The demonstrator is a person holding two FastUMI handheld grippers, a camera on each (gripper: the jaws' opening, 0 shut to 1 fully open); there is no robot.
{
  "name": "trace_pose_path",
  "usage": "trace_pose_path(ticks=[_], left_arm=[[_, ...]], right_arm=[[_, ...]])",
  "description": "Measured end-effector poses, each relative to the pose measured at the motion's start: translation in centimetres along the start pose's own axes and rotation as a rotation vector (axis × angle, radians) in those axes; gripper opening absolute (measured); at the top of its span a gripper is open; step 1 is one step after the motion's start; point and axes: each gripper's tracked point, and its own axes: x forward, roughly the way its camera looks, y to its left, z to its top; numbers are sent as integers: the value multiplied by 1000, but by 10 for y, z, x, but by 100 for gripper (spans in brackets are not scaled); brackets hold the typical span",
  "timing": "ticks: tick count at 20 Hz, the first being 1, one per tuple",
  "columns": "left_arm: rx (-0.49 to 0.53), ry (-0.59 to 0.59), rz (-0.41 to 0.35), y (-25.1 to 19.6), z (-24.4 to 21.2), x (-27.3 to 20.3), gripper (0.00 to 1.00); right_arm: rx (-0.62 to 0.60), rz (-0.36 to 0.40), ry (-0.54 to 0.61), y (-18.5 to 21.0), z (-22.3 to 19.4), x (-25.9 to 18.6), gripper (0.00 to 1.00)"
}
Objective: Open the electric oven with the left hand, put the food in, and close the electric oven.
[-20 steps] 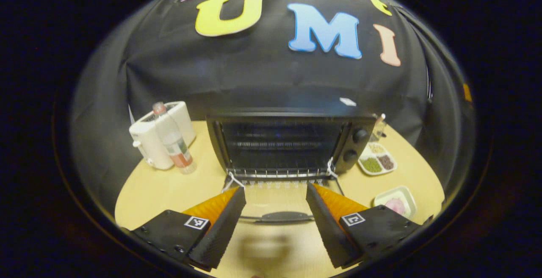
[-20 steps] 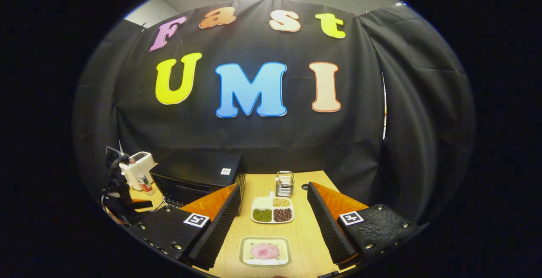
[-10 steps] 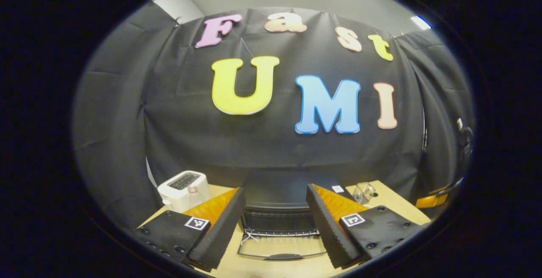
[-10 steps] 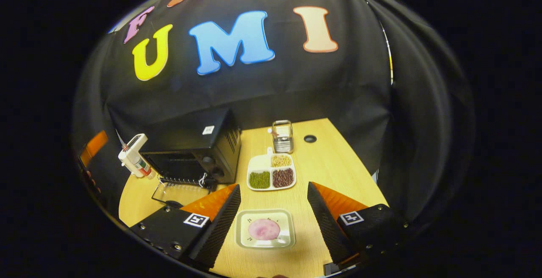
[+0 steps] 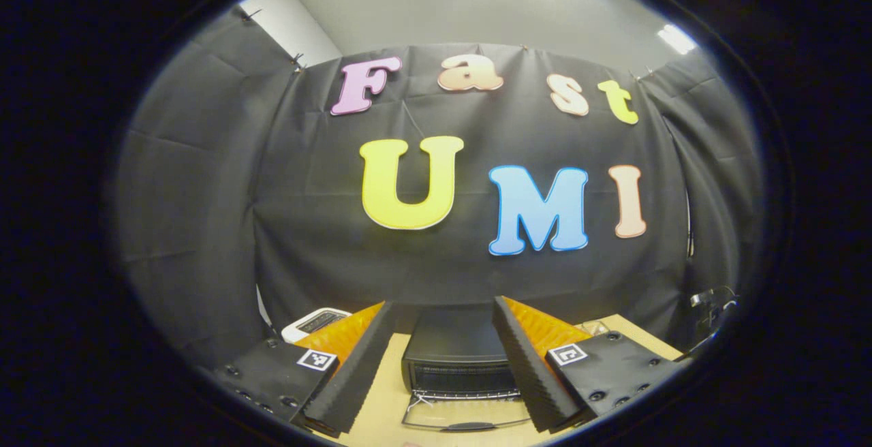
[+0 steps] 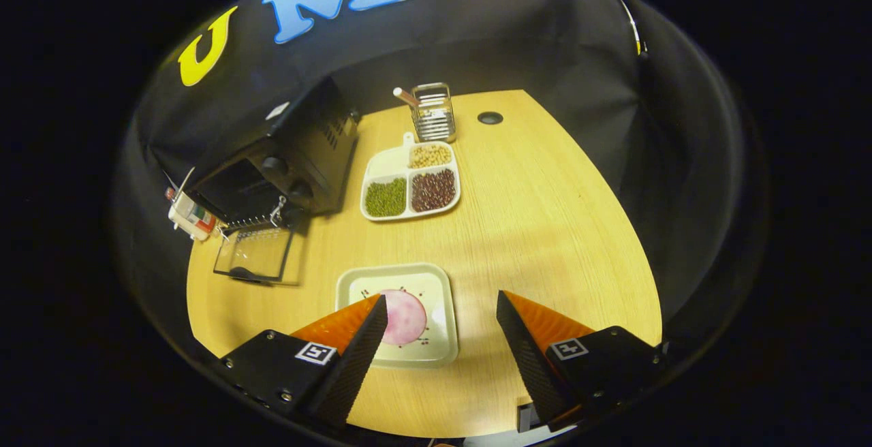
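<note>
The black electric oven (image 6: pixel 272 161) stands at the back left of the pale wooden counter (image 6: pixel 545 229), its glass door (image 6: pixel 253 254) folded down flat in front of it. The right gripper (image 6: pixel 441 304) hovers over the near edge, jaws spread wide and holding nothing, its left finger above the cream square plate (image 6: pixel 436 317) bearing a round pink slice of food (image 6: pixel 407 316). A white divided tray of beans (image 6: pixel 409 181) lies beside the oven. The left gripper (image 5: pixel 443 311), raised and facing the oven, has jaws wide apart and empty.

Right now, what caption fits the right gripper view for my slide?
Open right gripper hovers over pink food on a square cream plate, black electric oven door down.
</note>
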Motion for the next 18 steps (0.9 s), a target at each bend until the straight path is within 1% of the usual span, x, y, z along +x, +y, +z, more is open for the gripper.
trace_pose_path(ticks=[1, 2, 3, 4, 5, 6, 7, 8, 9, 10, 11, 12, 13, 15, 16, 17, 18], left_arm=[[6, 14, 3, 0, -5, -2, 100], [13, 22, 7, 1, -8, -4, 100], [21, 30, 13, -1, -15, -2, 97], [29, 38, 18, 1, -17, -3, 99], [34, 45, 24, 3, -18, -5, 100], [38, 51, 31, 4, -20, -6, 100], [39, 58, 39, 6, -21, -9, 100], [37, 63, 46, 8, -21, -11, 97], [34, 67, 52, 8, -23, -11, 97], [31, 71, 58, 9, -24, -13, 100], [30, 76, 63, 10, -26, -14, 97], [30, 82, 67, 11, -27, -15, 97], [30, 86, 71, 12, -30, -17, 100], [27, 95, 74, 14, -34, -19, 100], [25, 102, 74, 14, -38, -20, 100], [23, 108, 76, 15, -40, -20, 100], [18, 113, 78, 16, -42, -20, 100]], right_arm=[[-9, -3, 17, -4, -3, 7, 93], [-11, -7, 37, -7, -8, 15, 91], [-5, -3, 64, -6, -12, 23, 87], [7, 3, 92, -6, -18, 31, 87], [24, 11, 118, -6, -21, 38, 79], [32, 21, 143, -5, -26, 44, 66], [33, 28, 167, -4, -28, 50, 69], [26, 29, 187, -5, -30, 56, 69], [15, 28, 206, -6, -31, 61, 69], [4, 25, 225, -7, -34, 66, 69], [-5, 25, 241, -7, -34, 69, 69], [-16, 15, 262, -8, -38, 71, 69], [-29, 13, 254, -7, -34, 73, 69], [-81, -10, 280, -6, -33, 70, 69], [-128, -29, 293, -6, -38, 73, 68], [-177, -34, 301, -4, -37, 74, 60], [-173, -16, 303, 4, -49, 83, 69]])
